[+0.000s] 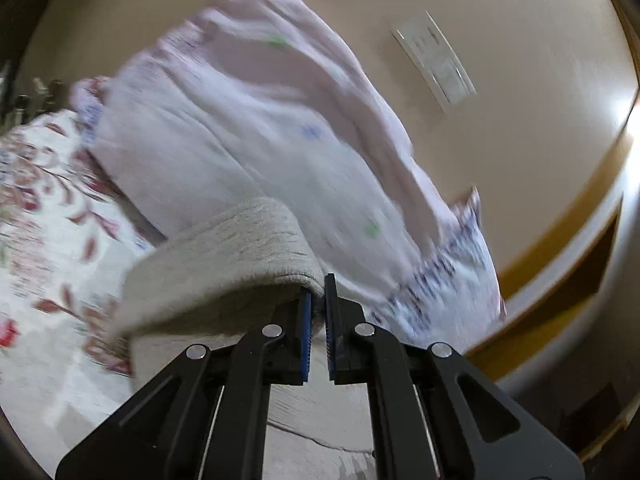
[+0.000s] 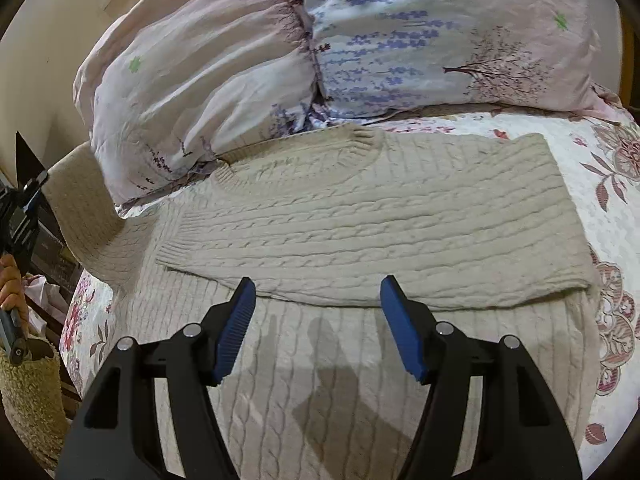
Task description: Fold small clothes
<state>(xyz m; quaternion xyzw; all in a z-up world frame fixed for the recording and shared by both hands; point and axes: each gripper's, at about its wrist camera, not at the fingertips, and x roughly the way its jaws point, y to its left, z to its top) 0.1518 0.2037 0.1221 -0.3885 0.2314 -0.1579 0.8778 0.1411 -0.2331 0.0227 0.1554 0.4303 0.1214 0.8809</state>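
Note:
A beige cable-knit sweater [image 2: 360, 220] lies flat on the bed, its right sleeve folded across the chest. My left gripper [image 1: 317, 304] is shut on the sweater's left sleeve [image 1: 224, 256] and holds it lifted off the bed; the lifted sleeve also shows in the right wrist view [image 2: 86, 208], with the left gripper [image 2: 24, 200] at the far left edge. My right gripper [image 2: 318, 292] is open and empty, hovering just above the sweater's body, near the folded sleeve's lower edge.
Two floral pillows [image 2: 320, 40] lean at the head of the bed, touching the sweater's collar. The floral bedsheet [image 2: 612, 208] shows around the sweater. A woven basket [image 2: 28, 392] stands beside the bed at left. A wall switch plate [image 1: 436, 60] is behind.

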